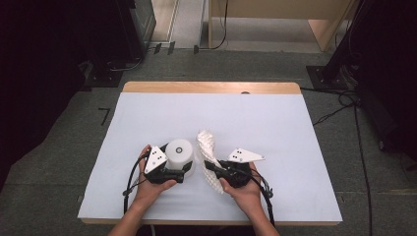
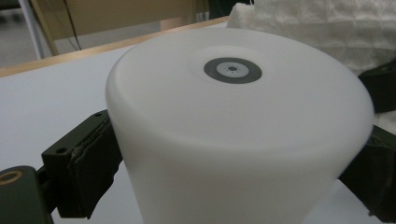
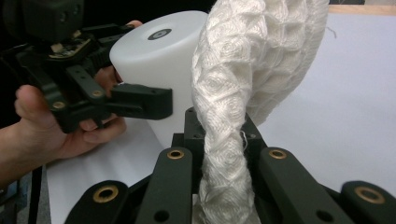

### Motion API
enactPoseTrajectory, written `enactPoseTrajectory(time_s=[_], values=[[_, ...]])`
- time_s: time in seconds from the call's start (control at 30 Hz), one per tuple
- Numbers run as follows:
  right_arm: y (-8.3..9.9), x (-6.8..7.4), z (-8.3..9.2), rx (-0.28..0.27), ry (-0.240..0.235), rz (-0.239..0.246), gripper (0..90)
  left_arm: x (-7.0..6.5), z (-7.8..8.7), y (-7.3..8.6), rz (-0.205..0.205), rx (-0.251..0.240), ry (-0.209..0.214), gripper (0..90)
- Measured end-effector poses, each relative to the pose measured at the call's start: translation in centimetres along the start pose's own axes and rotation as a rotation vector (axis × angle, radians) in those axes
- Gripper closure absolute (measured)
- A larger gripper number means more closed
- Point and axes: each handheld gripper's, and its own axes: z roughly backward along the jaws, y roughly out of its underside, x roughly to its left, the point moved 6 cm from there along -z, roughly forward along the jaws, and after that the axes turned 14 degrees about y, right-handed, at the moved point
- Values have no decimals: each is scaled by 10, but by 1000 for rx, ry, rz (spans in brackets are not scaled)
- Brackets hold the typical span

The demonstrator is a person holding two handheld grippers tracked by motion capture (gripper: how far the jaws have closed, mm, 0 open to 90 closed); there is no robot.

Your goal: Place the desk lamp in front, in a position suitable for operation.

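A white upturned cup (image 1: 178,153) with a grey ring mark on its top (image 2: 232,71) stands on the white mat (image 1: 275,128). My left gripper (image 1: 183,167) is shut on it, its black pads (image 2: 88,161) pressing both sides of the wall. Just right of the cup, a white netted cloth (image 1: 206,145) rises in a twisted strip. My right gripper (image 1: 211,168) is shut on it, the cloth (image 3: 243,79) pinched between the black jaws (image 3: 219,133) and arching up over them. In the right gripper view the left gripper (image 3: 140,100) and cup (image 3: 154,51) stand close at the left.
The mat covers a wooden table whose bare far edge (image 1: 211,87) shows. Open mat lies behind and to both sides of the hands. Dark stands and cables (image 1: 339,105) sit on the floor around the table.
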Motion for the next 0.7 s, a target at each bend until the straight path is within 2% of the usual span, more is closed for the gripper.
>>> enactPoseTrajectory(time_s=[0.1,0.17,0.33,0.37,0.43,0.47,0.5,0.63,0.7], values=[[3,-1,-2,14,0,-6,804,-4,-1,0,9,0,-30,36],[6,0,-5,29,-4,-8,805,-5,-2,0,-1,6,-61,76],[15,6,-13,68,-16,2,804,-3,0,0,-10,8,-31,85],[15,7,-13,71,-18,3,804,-2,0,-1,6,0,-18,86],[17,9,-15,78,-23,5,804,-1,3,-3,60,-33,52,87],[18,10,-16,81,-25,4,804,-2,4,-5,92,-64,104,87],[19,11,-17,83,-26,5,804,-2,5,-6,98,-72,127,87],[19,13,-17,87,-46,-17,807,-2,4,-5,98,-55,159,87],[16,14,-16,68,-65,-35,808,-3,2,-3,100,-40,172,88]])
